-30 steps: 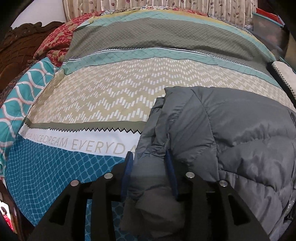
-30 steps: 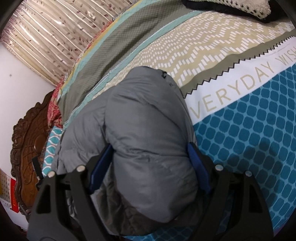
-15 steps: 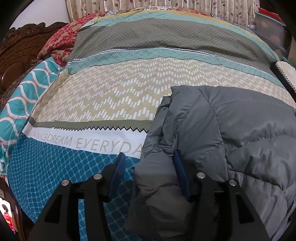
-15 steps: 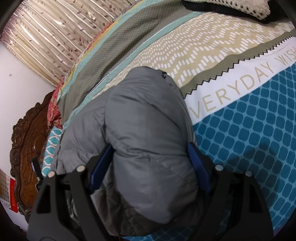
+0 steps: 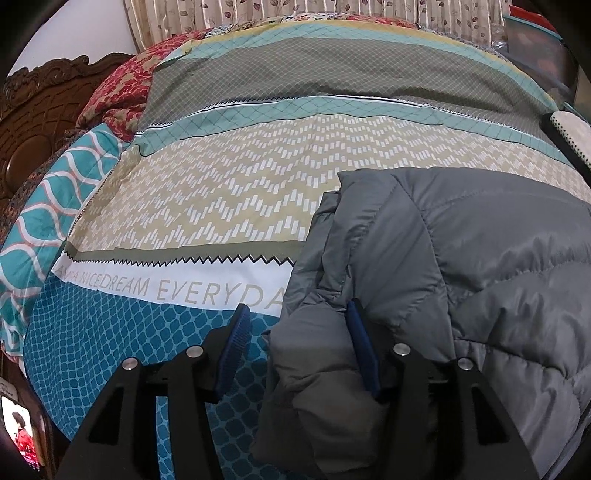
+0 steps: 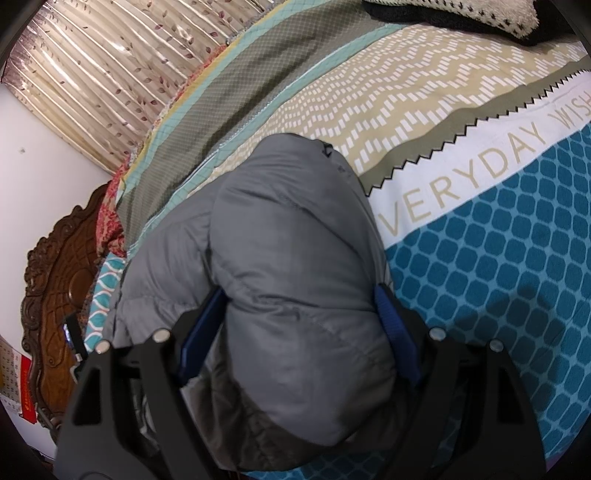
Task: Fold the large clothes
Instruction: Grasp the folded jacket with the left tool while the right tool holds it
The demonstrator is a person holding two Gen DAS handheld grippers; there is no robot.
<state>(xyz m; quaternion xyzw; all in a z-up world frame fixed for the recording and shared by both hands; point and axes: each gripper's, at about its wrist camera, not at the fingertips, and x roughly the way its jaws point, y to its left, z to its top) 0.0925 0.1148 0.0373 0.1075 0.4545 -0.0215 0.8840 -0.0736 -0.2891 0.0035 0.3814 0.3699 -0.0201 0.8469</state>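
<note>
A grey puffer jacket (image 5: pixel 461 266) lies folded in a thick bundle on the patterned bedspread (image 5: pixel 229 184). My left gripper (image 5: pixel 299 325) is open; a fold of the jacket's left edge lies between its blue pads, touching the right pad (image 5: pixel 360 343) while the left pad (image 5: pixel 236 339) stands clear over the bedspread. In the right wrist view the jacket (image 6: pixel 288 266) bulges up between the fingers of my right gripper (image 6: pixel 299 317), which is spread wide around the bundle's right end, with both blue pads against the fabric.
The carved wooden headboard (image 5: pixel 40 122) and red and teal pillows (image 5: pixel 122 96) are at the left. A cream and black textile (image 6: pixel 461 14) lies at the bed's far side. Curtains (image 6: pixel 103 74) hang behind. The bedspread (image 6: pixel 498 266) beside the jacket is bare.
My left gripper has opened: its left pad has come off the jacket fold and moved left over the bedspread. The right gripper and the jacket bundle have not moved.
</note>
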